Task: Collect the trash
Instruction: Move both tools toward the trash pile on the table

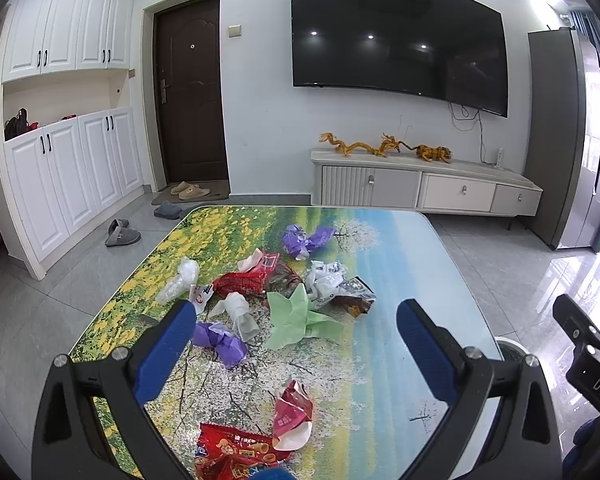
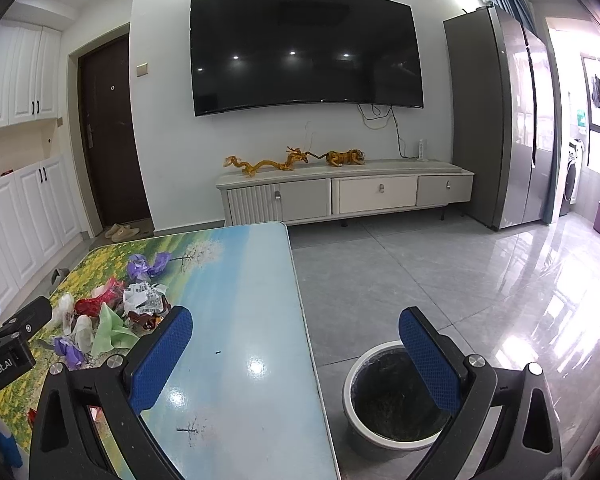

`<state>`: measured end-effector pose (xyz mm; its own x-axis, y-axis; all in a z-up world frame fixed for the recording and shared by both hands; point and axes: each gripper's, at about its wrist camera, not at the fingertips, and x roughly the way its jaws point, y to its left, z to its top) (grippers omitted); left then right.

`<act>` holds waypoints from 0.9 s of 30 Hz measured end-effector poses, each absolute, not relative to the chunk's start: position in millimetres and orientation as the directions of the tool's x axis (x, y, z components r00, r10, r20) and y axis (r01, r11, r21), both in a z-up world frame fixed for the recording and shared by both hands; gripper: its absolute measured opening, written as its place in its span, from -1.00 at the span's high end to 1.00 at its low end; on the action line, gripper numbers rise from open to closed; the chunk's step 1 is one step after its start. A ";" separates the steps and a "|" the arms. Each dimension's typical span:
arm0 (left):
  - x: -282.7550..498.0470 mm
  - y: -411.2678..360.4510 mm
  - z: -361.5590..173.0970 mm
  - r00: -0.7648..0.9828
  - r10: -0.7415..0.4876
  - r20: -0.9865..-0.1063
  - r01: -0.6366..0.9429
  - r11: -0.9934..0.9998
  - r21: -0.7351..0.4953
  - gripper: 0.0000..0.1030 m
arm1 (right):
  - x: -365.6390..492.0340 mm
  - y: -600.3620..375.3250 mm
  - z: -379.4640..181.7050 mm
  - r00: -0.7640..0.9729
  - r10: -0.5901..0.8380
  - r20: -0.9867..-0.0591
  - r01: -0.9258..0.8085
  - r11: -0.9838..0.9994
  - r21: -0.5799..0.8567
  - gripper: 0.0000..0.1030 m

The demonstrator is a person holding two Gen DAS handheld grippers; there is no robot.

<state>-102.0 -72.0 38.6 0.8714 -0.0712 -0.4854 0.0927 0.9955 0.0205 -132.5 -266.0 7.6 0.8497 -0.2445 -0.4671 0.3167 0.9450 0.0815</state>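
Observation:
Crumpled trash lies on the landscape-print table (image 1: 400,264): a green paper (image 1: 300,316), purple wrappers (image 1: 220,340) (image 1: 306,240), red snack packets (image 1: 248,280) (image 1: 236,456), white plastic scraps (image 1: 182,278) and a crushed white-and-brown packet (image 1: 340,284). My left gripper (image 1: 296,344) is open and empty above the near pile. My right gripper (image 2: 296,352) is open and empty, over the table's right edge (image 2: 304,320) and a white bin with a black liner (image 2: 388,400) on the floor. The pile also shows in the right wrist view (image 2: 116,312).
A TV cabinet (image 1: 424,188) with dragon figures stands against the far wall under a TV (image 1: 396,36). White cupboards (image 1: 68,184), a door and slippers (image 1: 122,232) are at left. A fridge (image 2: 500,120) stands at right. Grey tile floor (image 2: 440,272) surrounds the table.

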 end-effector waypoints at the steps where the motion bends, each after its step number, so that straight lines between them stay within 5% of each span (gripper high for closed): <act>1: -102.6 -72.0 38.9 0.872 -0.070 -0.485 0.093 0.995 0.023 -0.96 | -132.5 -265.7 7.8 0.850 -0.245 -0.466 0.316 0.945 0.081 -1.00; 27: -73.1 -49.8 22.8 0.822 -0.152 -0.548 0.171 0.985 -0.016 -0.98 | -111.9 -265.6 -11.6 0.848 -0.183 -0.498 0.274 0.955 0.115 -1.00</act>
